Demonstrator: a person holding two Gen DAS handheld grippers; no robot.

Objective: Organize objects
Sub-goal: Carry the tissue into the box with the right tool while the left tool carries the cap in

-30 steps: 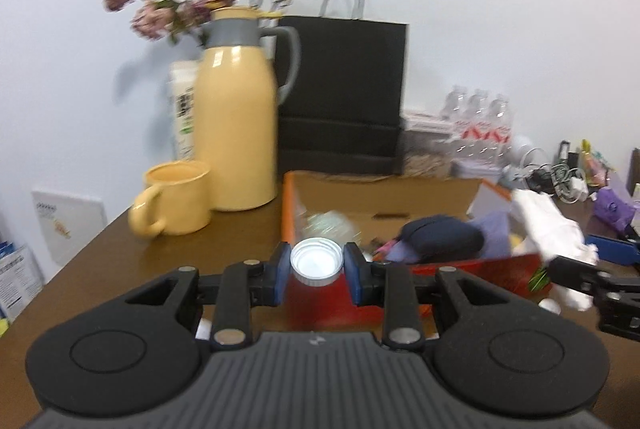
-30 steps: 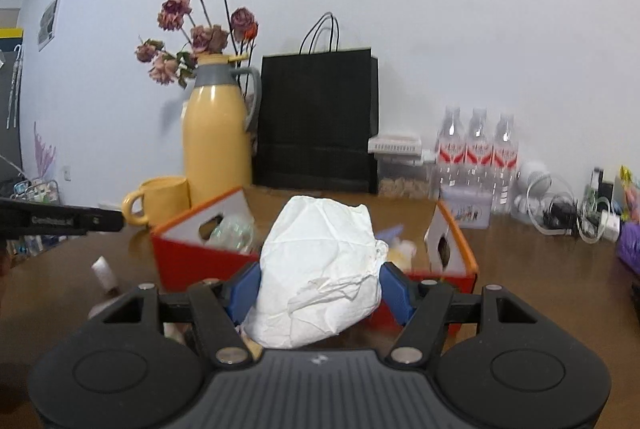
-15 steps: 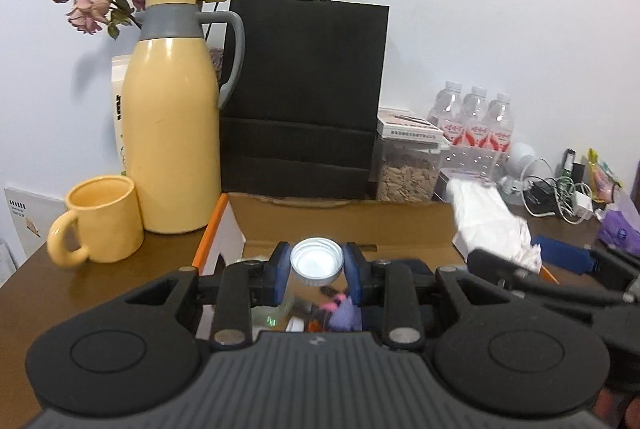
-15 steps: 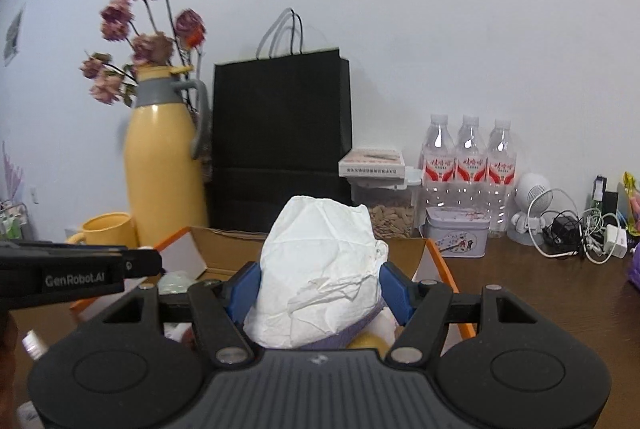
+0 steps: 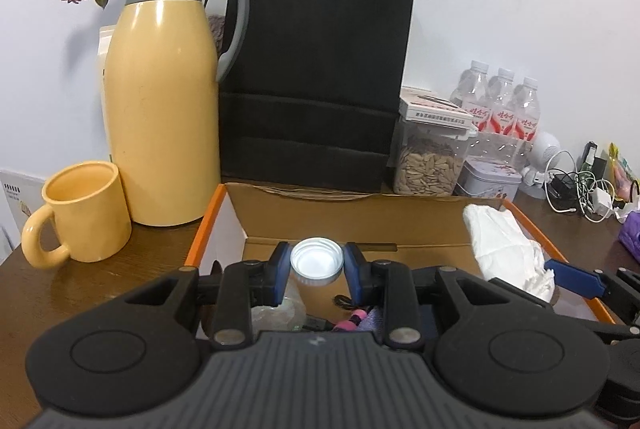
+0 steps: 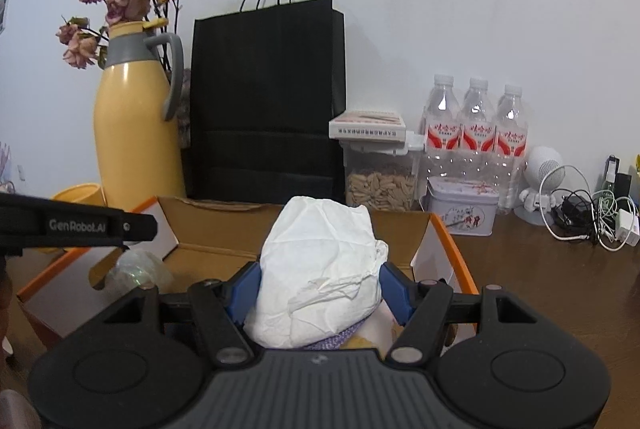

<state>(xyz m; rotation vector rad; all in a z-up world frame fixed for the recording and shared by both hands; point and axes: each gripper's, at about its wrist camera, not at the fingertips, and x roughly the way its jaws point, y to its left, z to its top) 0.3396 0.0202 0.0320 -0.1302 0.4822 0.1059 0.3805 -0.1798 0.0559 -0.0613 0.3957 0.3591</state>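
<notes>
Two claws hold bottle (image 5: 317, 261) and tissue (image 6: 320, 269) over box (image 5: 352, 213).

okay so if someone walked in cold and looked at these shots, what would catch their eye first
Probably the white crumpled paper wad clamped in the right gripper over the orange-edged box. Next, the white-capped bottle pinched in the left gripper, and the tall yellow jug with its matching mug behind left.
</notes>
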